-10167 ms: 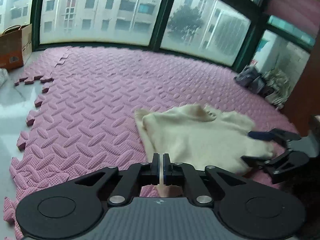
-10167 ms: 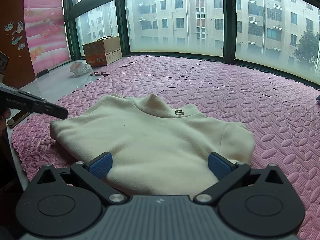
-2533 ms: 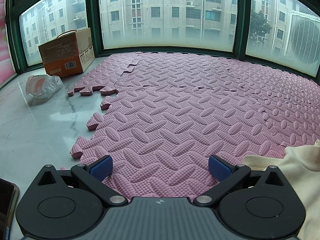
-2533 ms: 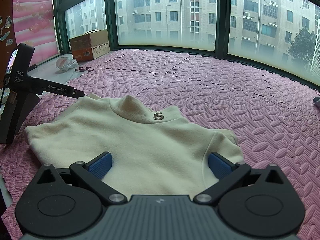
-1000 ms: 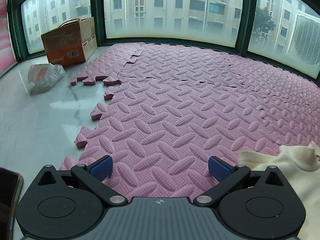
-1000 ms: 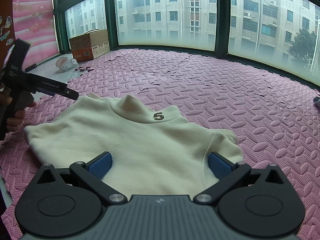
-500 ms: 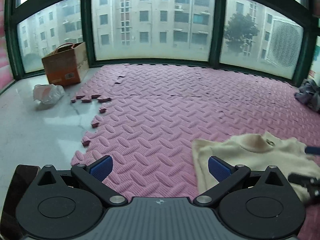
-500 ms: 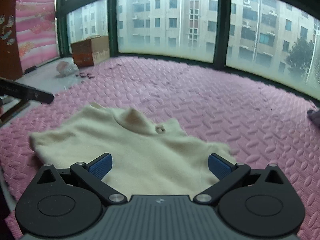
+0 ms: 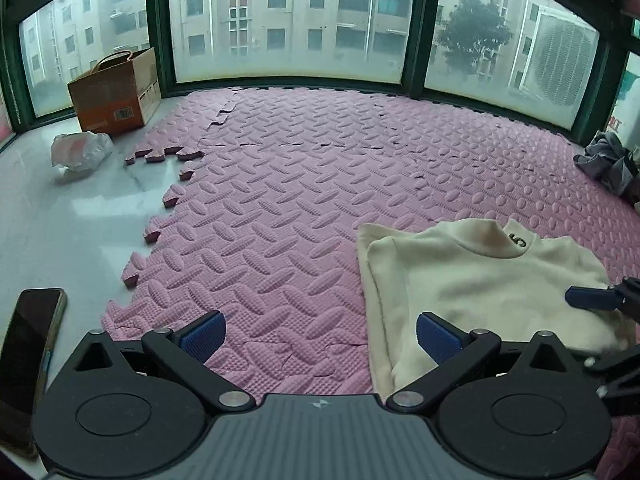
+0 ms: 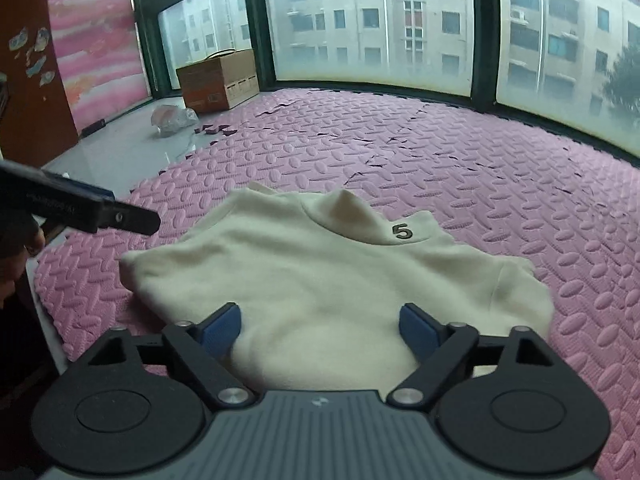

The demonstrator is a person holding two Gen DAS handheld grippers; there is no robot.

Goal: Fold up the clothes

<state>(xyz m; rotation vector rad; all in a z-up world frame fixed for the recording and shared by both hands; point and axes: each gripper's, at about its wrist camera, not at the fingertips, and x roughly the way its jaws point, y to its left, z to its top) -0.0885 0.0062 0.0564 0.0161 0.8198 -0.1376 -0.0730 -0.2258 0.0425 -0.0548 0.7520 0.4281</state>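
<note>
In the left wrist view, a dark phone lies at the lower left edge on pale floor, with a cardboard box and plastic bag at upper left. The left gripper stands wide open at bottom centre over pink foam mat, nothing between its pads. The cream sweater, collar marked 5, lies folded at lower right. In the right wrist view the right gripper is closing, sweater fabric between its pads, not yet pressed.
</note>
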